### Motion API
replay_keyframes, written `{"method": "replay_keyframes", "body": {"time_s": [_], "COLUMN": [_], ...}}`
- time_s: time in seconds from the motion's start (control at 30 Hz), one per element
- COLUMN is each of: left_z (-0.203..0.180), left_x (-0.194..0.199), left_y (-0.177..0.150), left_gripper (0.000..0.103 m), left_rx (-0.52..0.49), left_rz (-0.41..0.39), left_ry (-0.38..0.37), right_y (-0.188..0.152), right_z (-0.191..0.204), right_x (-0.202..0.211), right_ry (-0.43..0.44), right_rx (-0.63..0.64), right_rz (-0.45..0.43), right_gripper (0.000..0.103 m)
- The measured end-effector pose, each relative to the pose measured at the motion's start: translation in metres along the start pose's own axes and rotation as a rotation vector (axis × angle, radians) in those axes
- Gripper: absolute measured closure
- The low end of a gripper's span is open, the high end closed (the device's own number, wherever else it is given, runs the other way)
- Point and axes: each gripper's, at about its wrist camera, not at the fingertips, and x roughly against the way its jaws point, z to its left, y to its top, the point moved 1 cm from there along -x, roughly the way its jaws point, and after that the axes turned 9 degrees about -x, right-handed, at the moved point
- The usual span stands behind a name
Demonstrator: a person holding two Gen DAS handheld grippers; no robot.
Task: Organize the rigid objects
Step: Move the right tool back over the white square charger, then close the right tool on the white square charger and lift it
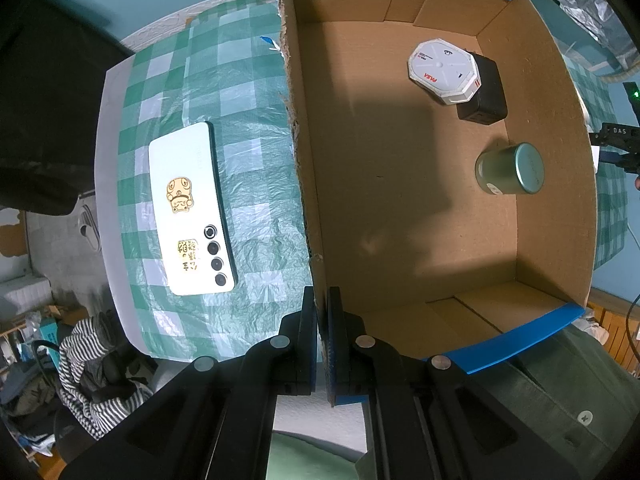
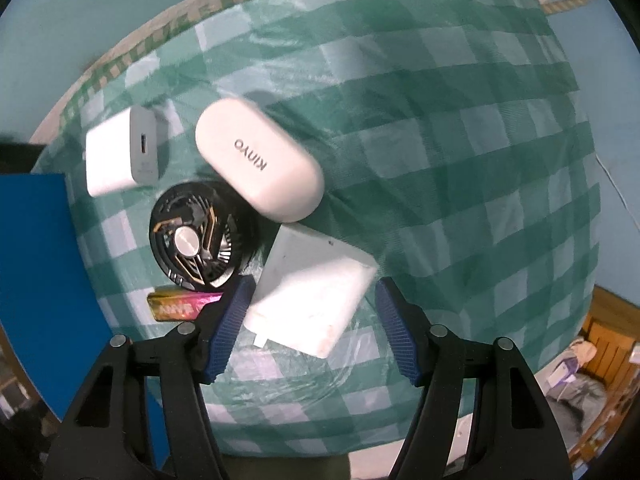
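In the left wrist view, my left gripper [image 1: 322, 312] is shut on the near left wall of a cardboard box [image 1: 304, 168]. The box holds a white octagonal box [image 1: 442, 69] resting on a black cube [image 1: 486, 96], and a green tin [image 1: 510, 169] on its side. A white phone [image 1: 188, 210] lies face down on the checked cloth left of the box. In the right wrist view, my right gripper [image 2: 312, 312] is open, its fingers either side of a white power brick [image 2: 312, 292]. Beyond lie a white KINYO case [image 2: 260, 160], a black round fan [image 2: 192, 240], a white charger [image 2: 120, 152] and a pink-gold packet [image 2: 180, 306].
A green-and-white checked cloth [image 2: 460, 160] covers the table. The box's blue outer wall [image 2: 44, 280] stands at the left of the right wrist view. Striped clothing [image 1: 92, 372] and clutter lie on the floor below the table edge.
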Motion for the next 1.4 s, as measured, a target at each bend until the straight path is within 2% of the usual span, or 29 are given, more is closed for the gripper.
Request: {"method": "replay_keyframes", "body": {"time_s": [0.13, 0.33, 0.4, 0.67, 0.97, 1.4], "left_z": [0.0, 0.001, 0.001, 0.001, 0.001, 0.002], "left_x": [0.0, 0.0, 0.0, 0.0, 0.0, 0.0], "left_y": [-0.001, -0.001, -0.001, -0.001, -0.001, 0.0], "left_gripper": [0.099, 0.099, 0.099, 0.099, 0.099, 0.099], "left_rx": [-0.001, 0.0, 0.0, 0.0, -0.004, -0.001], "left_rz": [0.0, 0.001, 0.001, 0.001, 0.003, 0.005], "left_ry": [0.0, 0.0, 0.0, 0.0, 0.002, -0.001], "right_y": [-0.002, -0.013, -0.015, -0.005, -0.01, -0.031], "right_z": [0.004, 0.026, 0.031, 0.025, 0.02, 0.01], "right_x": [0.0, 0.001, -0.001, -0.012, -0.013, 0.024], "right_ry": [-0.017, -0.117, -0.141, -0.104, -0.078, -0.03], "right_rx": [0.066, 0.332, 0.379, 0.329, 0.313, 0.347], "right_rz": [-0.024, -0.045, -0.052, -0.06, -0.07, -0.084], "right_gripper": [0.043, 0.048, 0.048, 0.049, 0.051, 0.051]}}
